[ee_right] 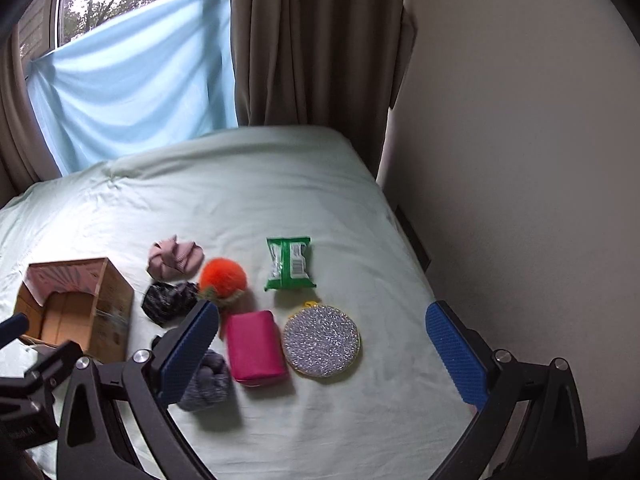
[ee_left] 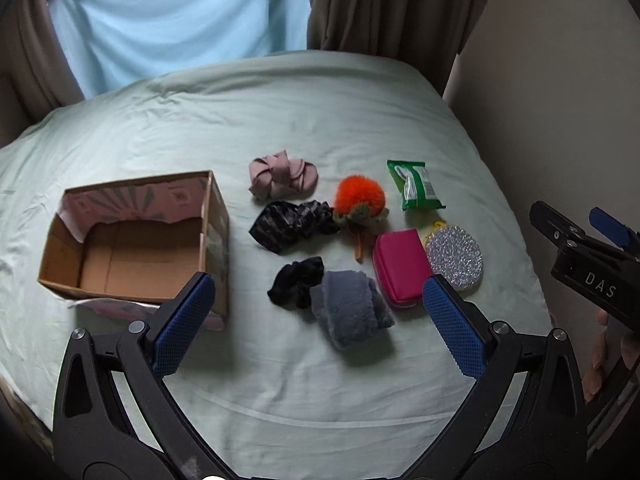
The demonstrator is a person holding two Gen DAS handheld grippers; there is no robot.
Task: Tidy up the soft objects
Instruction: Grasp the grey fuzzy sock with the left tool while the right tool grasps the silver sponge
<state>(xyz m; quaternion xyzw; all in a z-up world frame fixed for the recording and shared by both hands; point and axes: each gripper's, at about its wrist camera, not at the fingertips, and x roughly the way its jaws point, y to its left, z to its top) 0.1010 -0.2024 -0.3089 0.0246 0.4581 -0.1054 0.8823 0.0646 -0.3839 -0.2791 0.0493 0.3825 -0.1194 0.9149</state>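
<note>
On the pale green bed sheet (ee_left: 304, 120) lie a pink folded cloth (ee_left: 282, 174), a dark patterned scrunchie (ee_left: 290, 224), a black scrunchie (ee_left: 296, 282), a grey fluffy cloth (ee_left: 348, 308) and an orange pompom (ee_left: 358, 194). An open cardboard box (ee_left: 136, 244) stands to their left with nothing in it. My left gripper (ee_left: 316, 326) hovers open above the grey cloth, holding nothing. My right gripper (ee_right: 324, 354) is open over the pink pouch (ee_right: 254, 344) and the silver round pad (ee_right: 322, 340), holding nothing.
A green snack packet (ee_left: 416, 184) lies at the far right of the pile. Brown curtains (ee_left: 380, 4) and a light blue cloth (ee_left: 180, 20) hang behind the bed. A wall (ee_right: 520, 160) runs along the bed's right side.
</note>
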